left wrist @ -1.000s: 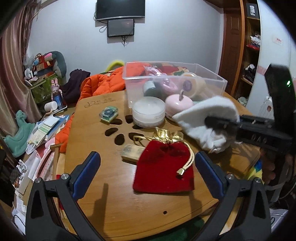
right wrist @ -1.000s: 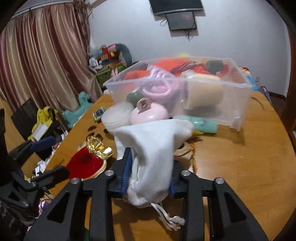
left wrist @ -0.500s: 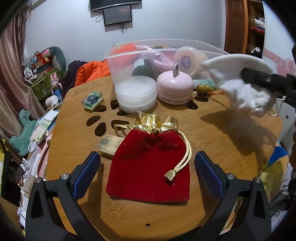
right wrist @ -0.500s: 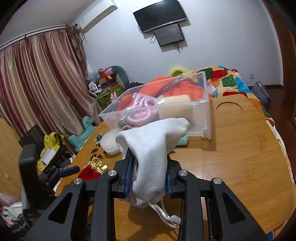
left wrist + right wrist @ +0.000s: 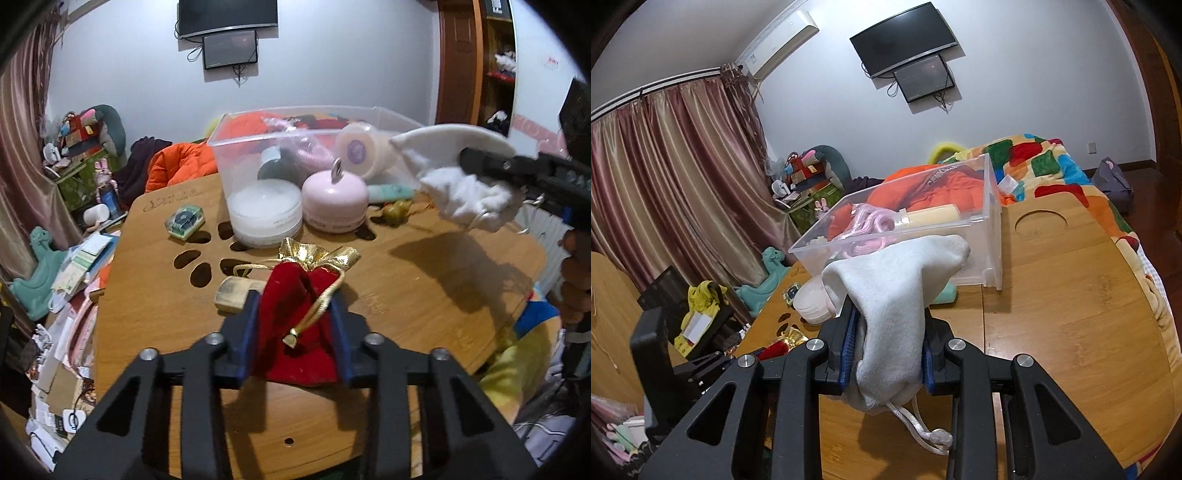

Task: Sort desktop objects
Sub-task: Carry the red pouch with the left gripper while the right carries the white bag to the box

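Since a second ago: left gripper (image 5: 295,325) closing from wide open onto red pouch (image 5: 297,314) on bench (image 5: 424,295), pads pinching it. Right gripper (image 5: 888,354) clamped on white pouch (image 5: 890,295), lifted near clear bin (image 5: 991,236). Bin part-filled. Left out: white jar (image 5: 264,216), pink case (image 5: 334,203), both pouches.

Both wrist fisheyes look forward and down along their claws, close over the shared table (image 5: 424,288), toward the clear bin (image 5: 991,236).
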### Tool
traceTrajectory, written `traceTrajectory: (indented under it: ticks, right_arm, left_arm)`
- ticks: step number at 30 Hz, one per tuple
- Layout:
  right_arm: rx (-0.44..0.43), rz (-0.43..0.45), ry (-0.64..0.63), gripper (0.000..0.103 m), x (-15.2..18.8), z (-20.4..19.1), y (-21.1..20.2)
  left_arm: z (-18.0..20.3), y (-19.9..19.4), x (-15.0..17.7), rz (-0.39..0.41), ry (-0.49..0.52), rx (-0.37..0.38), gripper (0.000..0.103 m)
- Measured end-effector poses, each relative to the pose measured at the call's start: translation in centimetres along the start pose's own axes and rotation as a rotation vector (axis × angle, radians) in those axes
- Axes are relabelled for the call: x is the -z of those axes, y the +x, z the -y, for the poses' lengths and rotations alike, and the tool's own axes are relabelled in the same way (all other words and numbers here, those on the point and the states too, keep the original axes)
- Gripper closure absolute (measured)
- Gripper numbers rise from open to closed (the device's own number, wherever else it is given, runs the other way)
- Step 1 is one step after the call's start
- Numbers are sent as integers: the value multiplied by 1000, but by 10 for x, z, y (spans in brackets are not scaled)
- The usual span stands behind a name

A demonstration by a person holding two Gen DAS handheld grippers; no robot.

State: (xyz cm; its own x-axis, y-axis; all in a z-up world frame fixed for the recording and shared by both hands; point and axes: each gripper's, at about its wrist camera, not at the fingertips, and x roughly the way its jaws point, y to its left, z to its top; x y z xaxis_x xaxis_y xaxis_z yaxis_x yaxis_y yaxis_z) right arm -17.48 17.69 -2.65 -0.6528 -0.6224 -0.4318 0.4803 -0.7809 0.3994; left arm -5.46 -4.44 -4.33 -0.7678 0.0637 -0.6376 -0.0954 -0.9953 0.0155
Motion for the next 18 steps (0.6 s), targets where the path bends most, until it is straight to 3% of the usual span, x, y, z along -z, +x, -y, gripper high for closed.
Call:
traceTrajectory:
  ticks: [5,12,18]
  right_arm:
    - [-16,18,4,77,-6,0,-2]
    - [-32,34,-13,77,-21,-5,-4]
    - [-38,36,-58,77,-41,-12,0]
  left_arm:
    - [-3,-7,-7,18,-4,25,82]
    - [-4,-23,-29,95,7,31,83]
    - [-16,-28,-51,142,-47,40,83]
